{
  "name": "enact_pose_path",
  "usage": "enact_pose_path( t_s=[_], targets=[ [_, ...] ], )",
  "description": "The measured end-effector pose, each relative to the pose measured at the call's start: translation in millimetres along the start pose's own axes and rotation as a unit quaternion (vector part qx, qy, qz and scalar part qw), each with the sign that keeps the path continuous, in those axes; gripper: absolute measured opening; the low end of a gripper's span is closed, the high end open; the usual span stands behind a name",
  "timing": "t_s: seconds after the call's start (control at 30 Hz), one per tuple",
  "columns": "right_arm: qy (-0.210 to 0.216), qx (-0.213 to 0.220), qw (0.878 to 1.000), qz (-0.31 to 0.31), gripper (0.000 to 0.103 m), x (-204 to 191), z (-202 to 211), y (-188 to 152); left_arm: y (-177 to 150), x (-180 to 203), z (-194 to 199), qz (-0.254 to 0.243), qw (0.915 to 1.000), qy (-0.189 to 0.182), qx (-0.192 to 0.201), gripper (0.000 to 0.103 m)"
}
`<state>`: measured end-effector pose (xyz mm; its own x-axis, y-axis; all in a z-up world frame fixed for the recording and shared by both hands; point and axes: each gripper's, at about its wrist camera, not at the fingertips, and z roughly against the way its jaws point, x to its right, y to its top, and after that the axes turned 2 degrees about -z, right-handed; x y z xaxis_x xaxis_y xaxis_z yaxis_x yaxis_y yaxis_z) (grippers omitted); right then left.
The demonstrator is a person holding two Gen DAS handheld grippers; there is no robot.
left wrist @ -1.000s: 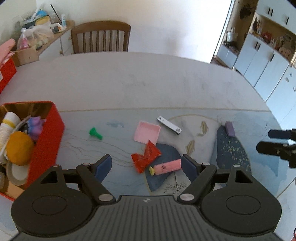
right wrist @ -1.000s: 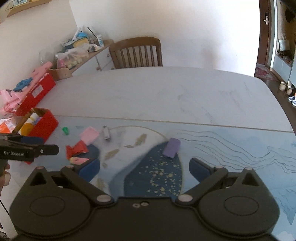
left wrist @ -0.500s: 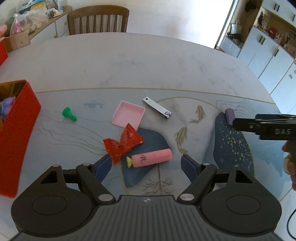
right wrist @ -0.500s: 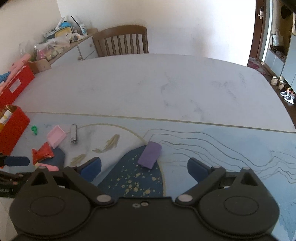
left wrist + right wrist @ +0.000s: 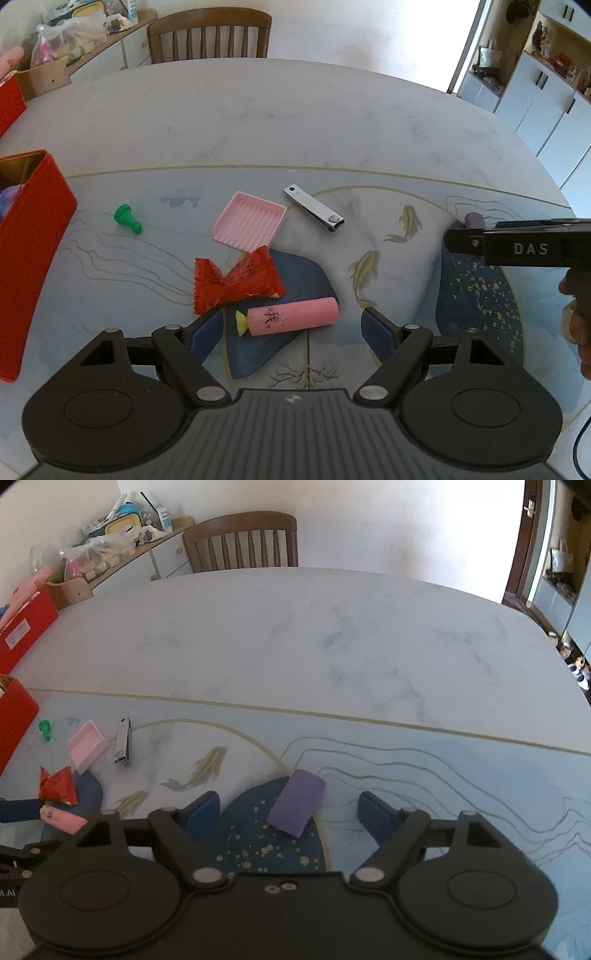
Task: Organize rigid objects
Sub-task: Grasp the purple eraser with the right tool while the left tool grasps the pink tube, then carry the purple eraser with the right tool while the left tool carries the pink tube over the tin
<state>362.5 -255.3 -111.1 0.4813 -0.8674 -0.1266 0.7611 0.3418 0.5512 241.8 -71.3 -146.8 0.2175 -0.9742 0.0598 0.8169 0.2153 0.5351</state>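
Table (image 5: 295, 122): a wide rounded top, pale marble at the far half, a blue painted pattern with gold fish and dark patches on the near half; all the loose things lie on the near half.
Chair (image 5: 210, 35): brown wood with a slatted back, pushed in at the far edge of the table.
Red box (image 5: 29, 251): stands open at the left edge of the table, well apart from the scattered things; something purple shows inside.
Left hand-held gripper (image 5: 291, 328): fingers spread wide, empty, hovering low with the pink tube lying between its tips.
Right hand-held gripper (image 5: 288, 808): fingers spread wide, empty, with the purple block between its tips, nearer the left finger.
Red wrapper (image 5: 232, 284): crinkled foil packet, lying flat, just beyond the pink tube and just beside the pink tray.
Pink tray (image 5: 249, 221): small square ribbed dish, lying between the green piece and the nail clipper.
Pink tube (image 5: 291, 315): short cylinder with a yellow end and dark writing, lying on its side on a dark blue patch.
Purple block (image 5: 297, 806): small rectangular slab, flat on the edge of the speckled dark patch, well right of the other things.
Nail clipper (image 5: 314, 213): silver, lying flat, just right of the pink tray.
Green piece (image 5: 126, 218): small pawn-like peg on its side, between the red box and the pink tray.
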Motion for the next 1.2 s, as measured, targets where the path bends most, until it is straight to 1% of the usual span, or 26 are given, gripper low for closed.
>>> enact_pose_path(
  t_s=[0.07, 0.1, 0.13, 0.17, 0.27, 0.3, 0.37, 0.4, 0.47, 0.5, 0.57, 0.73, 0.87, 1.2],
  targets=[
    [-0.005, 0.003, 1.000, 0.009, 0.071, -3.0, -0.7, 0.7, -0.2, 0.7, 0.0, -0.003, 1.0000, 0.004, 0.000, 0.082],
    [-0.009, 0.004, 1.000, 0.013, 0.070, -4.3, -0.9, 0.8, -0.2, 0.6, -0.1, -0.003, 1.0000, 0.005, 0.000, 0.082],
    [-0.015, 0.005, 1.000, 0.019, 0.065, -6.1, -0.9, 0.9, -0.4, 0.2, -0.2, -0.003, 1.0000, 0.009, -0.001, 0.080],
    [-0.020, 0.006, 1.000, 0.024, 0.061, -7.7, -0.9, 0.3, -0.4, 0.0, 0.3, -0.003, 0.9999, 0.012, -0.001, 0.078],
    [-0.032, 0.010, 0.999, 0.039, 0.054, -13.2, -0.5, -3.1, -0.9, 0.6, 0.5, -0.009, 0.9997, 0.021, -0.001, 0.071],
    [-0.033, 0.011, 0.998, 0.043, 0.053, -14.3, -0.1, -4.1, -1.3, 1.2, 0.2, -0.012, 0.9996, 0.025, -0.001, 0.068],
    [-0.029, 0.013, 0.998, 0.049, 0.045, -16.0, 0.8, -5.3, -1.2, 1.6, 0.6, -0.015, 0.9995, 0.028, 0.000, 0.064],
    [-0.028, 0.013, 0.998, 0.052, 0.043, -17.2, 1.1, -5.5, -1.1, 1.8, 0.4, -0.015, 0.9995, 0.028, 0.000, 0.061],
    [-0.025, 0.014, 0.998, 0.056, 0.032, -18.9, 2.3, -5.9, -0.7, 1.7, 0.4, -0.014, 0.9995, 0.028, 0.000, 0.060],
    [-0.024, 0.014, 0.998, 0.058, 0.030, -19.6, 2.7, -6.3, -0.7, 1.2, 0.4, -0.013, 0.9996, 0.027, 0.000, 0.060],
    [-0.021, 0.014, 0.998, 0.062, 0.020, -20.6, 3.8, -7.2, -1.3, -0.3, 1.1, -0.011, 0.9997, 0.024, 0.001, 0.060],
    [-0.014, 0.009, 0.998, 0.055, 0.020, -19.0, 7.9, -8.4, -3.2, -4.0, 5.4, -0.006, 0.9998, 0.021, -0.001, 0.060],
    [0.000, 0.009, 0.999, 0.049, 0.020, -21.9, 16.0, -10.9, -5.8, -7.1, 14.2, -0.003, 0.9999, 0.015, 0.003, 0.060],
    [0.041, 0.023, 0.997, 0.058, 0.020, -44.2, 57.3, -17.8, -12.4, -22.5, 44.1, 0.017, 0.9997, 0.008, 0.017, 0.060]
  ],
)
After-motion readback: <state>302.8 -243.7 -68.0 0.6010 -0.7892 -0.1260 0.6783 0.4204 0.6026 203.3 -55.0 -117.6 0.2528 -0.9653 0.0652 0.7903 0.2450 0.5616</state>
